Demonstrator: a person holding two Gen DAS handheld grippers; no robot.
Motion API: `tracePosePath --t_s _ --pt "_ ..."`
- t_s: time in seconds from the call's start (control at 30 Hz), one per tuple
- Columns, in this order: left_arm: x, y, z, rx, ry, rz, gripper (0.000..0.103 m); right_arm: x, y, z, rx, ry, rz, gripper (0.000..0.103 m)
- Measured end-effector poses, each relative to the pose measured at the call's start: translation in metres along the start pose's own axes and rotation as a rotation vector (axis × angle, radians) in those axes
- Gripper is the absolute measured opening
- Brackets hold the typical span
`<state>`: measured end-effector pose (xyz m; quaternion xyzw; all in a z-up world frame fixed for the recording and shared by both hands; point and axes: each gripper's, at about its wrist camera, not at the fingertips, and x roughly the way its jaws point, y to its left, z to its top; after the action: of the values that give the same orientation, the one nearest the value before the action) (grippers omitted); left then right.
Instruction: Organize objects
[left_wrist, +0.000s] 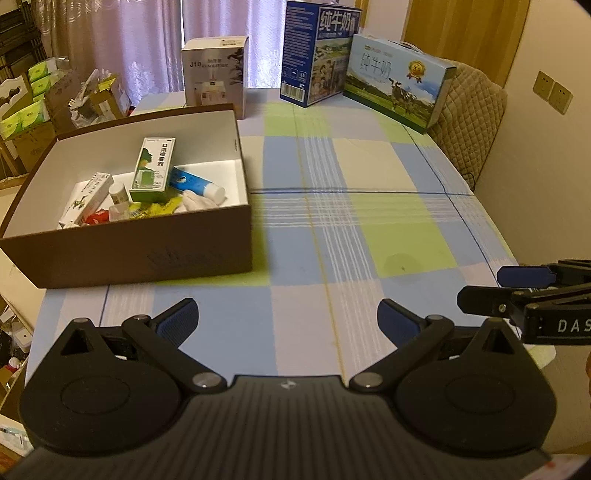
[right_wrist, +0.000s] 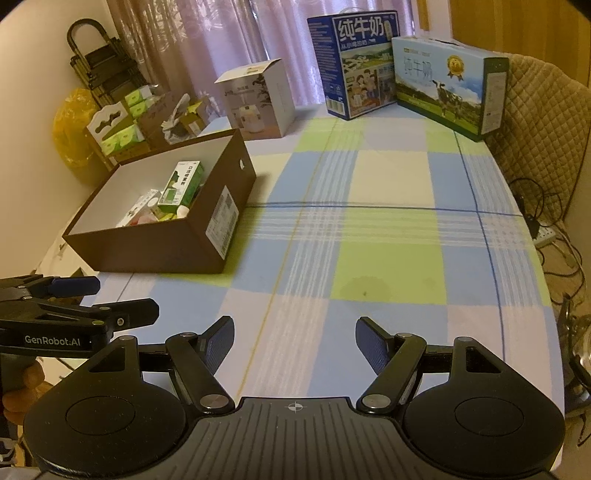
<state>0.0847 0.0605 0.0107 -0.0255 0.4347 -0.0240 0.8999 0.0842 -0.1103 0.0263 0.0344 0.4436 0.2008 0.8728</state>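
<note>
A brown open box (left_wrist: 129, 254) with a white inside stands on the left of the checked tablecloth; it also shows in the right wrist view (right_wrist: 155, 251). Inside lie a green medicine carton (left_wrist: 153, 170), a blue and white tube (left_wrist: 197, 182), a white carton (left_wrist: 85, 199), a small white bottle (left_wrist: 119, 194) and other small packets. My left gripper (left_wrist: 288, 317) is open and empty above the cloth, right of the box's front. My right gripper (right_wrist: 295, 339) is open and empty; it also shows in the left wrist view (left_wrist: 491, 288).
A white humidifier box (left_wrist: 214, 74) stands behind the brown box. Two milk cartons, a tall blue one (left_wrist: 317, 55) and a low one (left_wrist: 399, 81), stand at the table's far end. A padded chair (left_wrist: 469, 122) is at the right. Cluttered boxes (left_wrist: 37, 103) sit left.
</note>
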Motion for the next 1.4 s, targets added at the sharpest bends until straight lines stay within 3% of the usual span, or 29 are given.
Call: tracePosePath --t_s 0.5,1.4 --pt "-0.008 -0.026 -0.012 -0.005 -0.002 0.004 0.102 -0.012 -0.016 -0.012 0.0 0.001 0.004 0.07" --pt "-0.012 -0.028 -0.016 -0.011 -0.005 0.024 0.102 -0.011 -0.018 -0.013 0.0 0.002 0.02 0.07"
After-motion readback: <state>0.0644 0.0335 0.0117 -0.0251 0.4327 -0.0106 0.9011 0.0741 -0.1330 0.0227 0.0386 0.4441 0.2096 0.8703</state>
